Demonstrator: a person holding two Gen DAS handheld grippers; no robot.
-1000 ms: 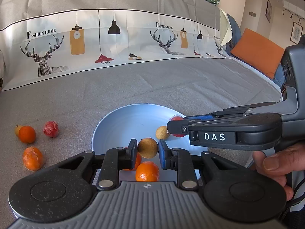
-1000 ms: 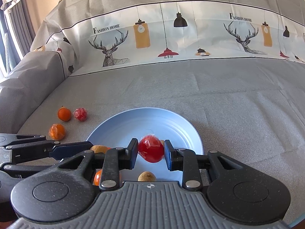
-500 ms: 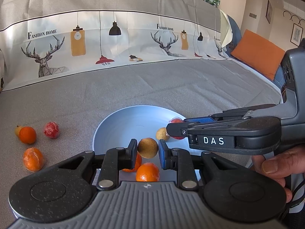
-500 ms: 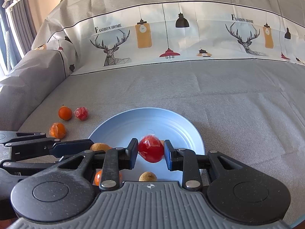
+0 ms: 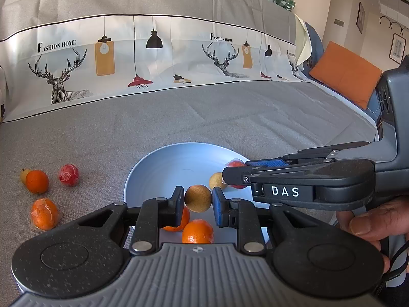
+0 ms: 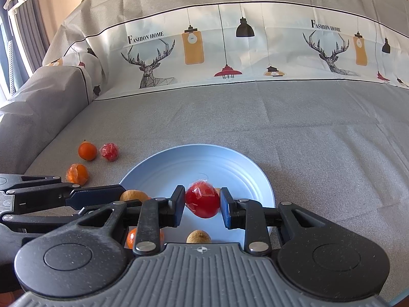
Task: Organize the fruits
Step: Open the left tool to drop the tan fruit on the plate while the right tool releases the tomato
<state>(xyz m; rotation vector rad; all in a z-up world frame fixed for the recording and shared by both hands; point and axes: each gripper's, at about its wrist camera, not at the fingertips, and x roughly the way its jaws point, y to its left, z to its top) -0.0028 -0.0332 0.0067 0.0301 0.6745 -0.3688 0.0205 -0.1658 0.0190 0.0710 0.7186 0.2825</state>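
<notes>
- Left hand-held gripper [image 5: 198, 203] is clamping a tan fruit [image 5: 198, 198]; right hand-held gripper [image 6: 202, 203] is clamping a wrapped red fruit [image 6: 203, 199]. Both are hanging over the blue plate's [image 6: 245, 171] 6 o'clock half.
- Step, by my reading: placing. Next move is calling for lowering, then opening the jaws gently so nothing rolls.
- Left view is showing a person's hand [image 5: 375, 223] and an orange cushion [image 5: 345, 74]; right view is showing a curtain [image 6: 10, 38].
- Loose fruit [image 5: 37, 181] are lying on the sofa at the plate's 9 o'clock.

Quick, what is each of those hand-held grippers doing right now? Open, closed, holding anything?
Left hand-held gripper: closed on a brown round fruit, above the blue plate.
Right hand-held gripper: closed on a red wrapped fruit, above the same plate.
</notes>
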